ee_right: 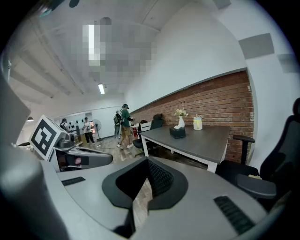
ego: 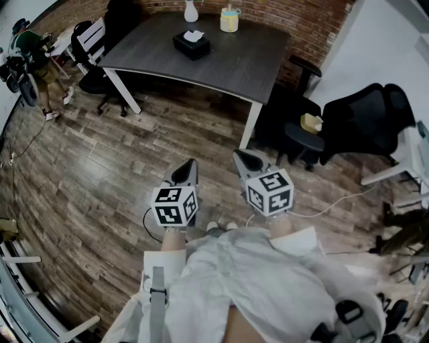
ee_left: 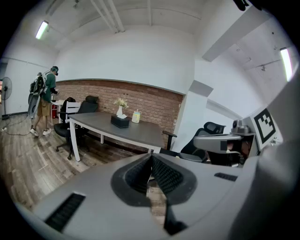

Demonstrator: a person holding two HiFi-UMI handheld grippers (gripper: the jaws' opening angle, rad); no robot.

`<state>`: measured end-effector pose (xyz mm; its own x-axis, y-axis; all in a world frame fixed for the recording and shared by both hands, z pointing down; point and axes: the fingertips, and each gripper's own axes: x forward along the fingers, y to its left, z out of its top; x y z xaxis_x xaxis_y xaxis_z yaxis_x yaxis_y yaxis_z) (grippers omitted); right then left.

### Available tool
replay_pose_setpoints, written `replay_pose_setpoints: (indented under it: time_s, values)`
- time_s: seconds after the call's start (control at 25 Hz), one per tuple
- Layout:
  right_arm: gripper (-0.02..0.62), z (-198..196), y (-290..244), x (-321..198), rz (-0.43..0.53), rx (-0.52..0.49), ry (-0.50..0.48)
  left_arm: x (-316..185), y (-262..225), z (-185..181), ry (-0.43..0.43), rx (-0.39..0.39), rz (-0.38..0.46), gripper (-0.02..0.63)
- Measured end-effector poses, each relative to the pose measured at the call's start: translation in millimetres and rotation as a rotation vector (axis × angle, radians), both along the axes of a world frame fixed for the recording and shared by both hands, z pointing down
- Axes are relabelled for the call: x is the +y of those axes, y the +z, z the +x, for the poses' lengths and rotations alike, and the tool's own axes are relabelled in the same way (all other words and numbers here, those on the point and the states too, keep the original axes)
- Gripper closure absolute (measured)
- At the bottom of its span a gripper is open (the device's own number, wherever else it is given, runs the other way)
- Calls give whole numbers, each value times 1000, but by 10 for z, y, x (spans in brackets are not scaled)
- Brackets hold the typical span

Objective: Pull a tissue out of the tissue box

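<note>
A black tissue box (ego: 191, 45) with a white tissue sticking up stands on the dark grey table (ego: 255, 70), far ahead of me. It shows small in the left gripper view as the tissue box (ee_left: 120, 122) and in the right gripper view as the tissue box (ee_right: 177, 132). My left gripper (ego: 187, 169) and right gripper (ego: 242, 159) hang side by side over the wooden floor, well short of the table. Both are shut with nothing between their jaws.
A white vase (ego: 191, 11) and a pale yellow cup (ego: 230, 20) stand behind the box. Black office chairs (ego: 362, 120) sit right of the table, others (ego: 100, 40) at its left. A person (ego: 30, 57) stands far left. A cable (ego: 335, 201) lies on the floor.
</note>
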<state>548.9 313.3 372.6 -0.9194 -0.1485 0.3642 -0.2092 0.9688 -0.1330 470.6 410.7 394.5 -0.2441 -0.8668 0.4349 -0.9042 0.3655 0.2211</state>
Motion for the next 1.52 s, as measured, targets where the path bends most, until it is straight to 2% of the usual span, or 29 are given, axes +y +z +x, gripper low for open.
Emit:
replay_pose_setpoints:
  time_s: [0.48,0.72,0.88,1.0,1.16,1.32,1.44,1.52]
  values:
    - [594,-101,46,127,-5,1,-29,-63,33,-12,25,19,22,601]
    - [594,-220,-131,231,-17,-82,-53,-95,-149,-36,105,-27,100,601]
    - [594,-221,-102,212,11,-81,-8,-60,-170,-180,86,-59,129,601]
    - [592,-249,-22,256,18,-64,7,37,-107,-257,91,-73,115,600]
    - [592,-309,77,298,3,-37,18,85,25,-332,101,-52,76,595]
    - [590,-383,166,429,-23,-19,-37,125,142,-388,86,-17,64,526]
    - [499,-462,216,394,-42,-12,-45,90,190,-472,81,-11,56,515]
    - [499,-546,210,282,-37,-19,-40,2,192,-549,85,-7,58,515]
